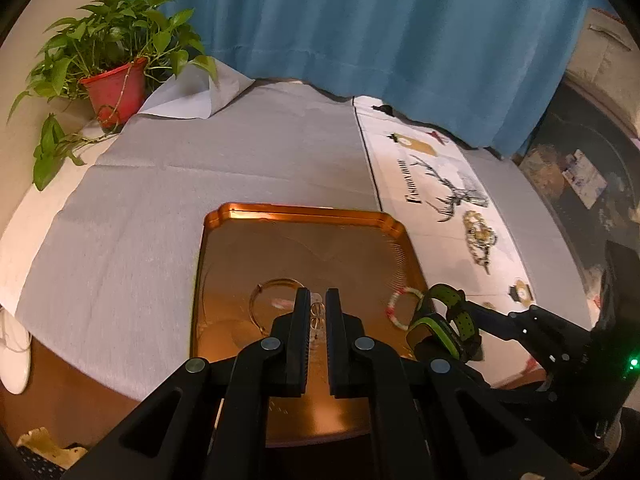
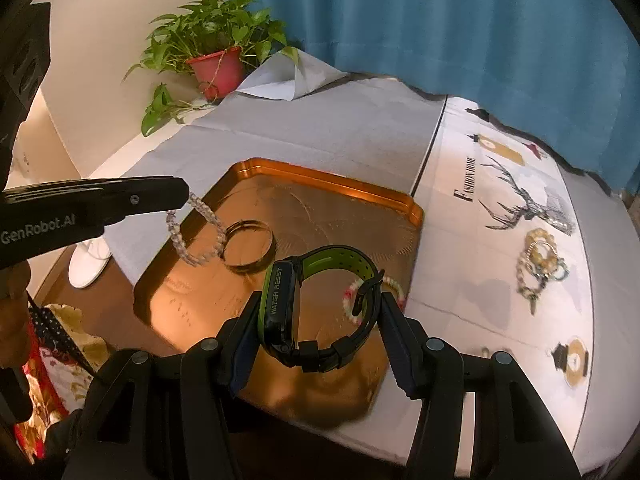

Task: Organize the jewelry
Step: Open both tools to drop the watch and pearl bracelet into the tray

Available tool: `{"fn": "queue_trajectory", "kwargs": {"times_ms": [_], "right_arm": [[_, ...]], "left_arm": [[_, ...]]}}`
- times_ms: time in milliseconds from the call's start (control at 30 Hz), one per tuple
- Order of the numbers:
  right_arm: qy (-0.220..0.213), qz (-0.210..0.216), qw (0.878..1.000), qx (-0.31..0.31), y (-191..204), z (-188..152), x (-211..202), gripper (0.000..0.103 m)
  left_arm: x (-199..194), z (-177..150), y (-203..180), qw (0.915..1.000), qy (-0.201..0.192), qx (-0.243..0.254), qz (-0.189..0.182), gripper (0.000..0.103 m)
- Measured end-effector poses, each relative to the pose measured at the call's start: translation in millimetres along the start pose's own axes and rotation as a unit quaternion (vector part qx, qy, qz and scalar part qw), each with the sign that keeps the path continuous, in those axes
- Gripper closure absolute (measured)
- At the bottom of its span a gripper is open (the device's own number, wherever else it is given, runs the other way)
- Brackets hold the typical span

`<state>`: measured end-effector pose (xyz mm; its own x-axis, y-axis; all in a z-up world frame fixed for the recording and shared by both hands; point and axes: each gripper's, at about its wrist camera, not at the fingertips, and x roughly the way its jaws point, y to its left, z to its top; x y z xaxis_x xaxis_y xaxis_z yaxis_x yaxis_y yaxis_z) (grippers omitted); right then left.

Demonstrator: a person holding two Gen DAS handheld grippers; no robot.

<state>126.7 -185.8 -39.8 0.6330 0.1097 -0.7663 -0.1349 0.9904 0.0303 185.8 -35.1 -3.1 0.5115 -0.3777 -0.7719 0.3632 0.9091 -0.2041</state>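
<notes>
A blue curtain (image 1: 360, 28) hangs in folds behind the counter (image 1: 248, 148), which is covered by a grey cloth turned up at its far left corner. There a leafy plant in a red pot (image 2: 218, 68) stands against a cream wall (image 2: 100, 92). Warm light falls from the left; brown floor (image 1: 60, 392) shows below.

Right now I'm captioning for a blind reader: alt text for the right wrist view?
The right tool grips a black-and-green watch above a copper tray holding a metal bangle and a pink-and-white bracelet. At left, the left tool dangles a clear beaded bracelet.
</notes>
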Motion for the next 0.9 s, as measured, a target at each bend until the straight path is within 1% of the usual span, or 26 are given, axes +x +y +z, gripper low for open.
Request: {"fn": "queue_trajectory", "kwargs": {"times_ms": [233, 400, 467, 500, 567, 600, 633, 667, 700, 733, 833, 900], "right_arm": [[0.006, 0.004, 1.0, -0.004, -1, 9, 24, 0.046], [0.01, 0.009, 1.0, -0.008, -1, 14, 40, 0.046], [0.011, 0.011, 1.0, -0.01, -2, 15, 44, 0.043], [0.012, 0.013, 1.0, -0.012, -2, 16, 48, 0.042], [0.015, 0.008, 1.0, -0.018, -1, 17, 52, 0.033], [0.015, 0.003, 1.0, -0.021, -1, 18, 53, 0.022], [0.014, -0.003, 1.0, -0.025, 0, 18, 52, 0.016], [0.011, -0.004, 1.0, -0.027, 0, 18, 51, 0.015], [0.012, -0.003, 1.0, -0.029, 0, 16, 50, 0.014], [0.014, -0.003, 0.999, -0.03, 1, 15, 49, 0.014], [0.026, -0.001, 0.999, -0.02, 2, 7, 42, 0.014], [0.029, 0.001, 1.0, -0.01, 2, -1, 32, 0.014]], "left_arm": [[30, 9, 9, 0.9996, 0.013, 0.007, 0.022, 0.098], [49, 11, 19, 0.9987, 0.02, 0.008, 0.046, 0.098], [54, 13, 22, 0.9983, 0.019, 0.01, 0.054, 0.097], [56, 13, 23, 0.9981, 0.02, 0.009, 0.058, 0.094], [62, 14, 24, 0.9973, 0.029, 0.012, 0.066, 0.072], [64, 13, 24, 0.9967, 0.033, 0.015, 0.073, 0.04], [63, 12, 23, 0.9961, 0.031, 0.016, 0.082, 0.015], [60, 9, 22, 0.995, 0.021, 0.018, 0.096, 0.01], [56, 6, 21, 0.9941, 0.009, 0.021, 0.106, 0.01], [53, 2, 20, 0.9934, 0.007, 0.026, 0.111, 0.01], [46, -8, 18, 0.991, 0.021, 0.029, 0.129, 0.01], [34, -21, 18, 0.9902, 0.021, 0.018, 0.137, 0.01]]}}
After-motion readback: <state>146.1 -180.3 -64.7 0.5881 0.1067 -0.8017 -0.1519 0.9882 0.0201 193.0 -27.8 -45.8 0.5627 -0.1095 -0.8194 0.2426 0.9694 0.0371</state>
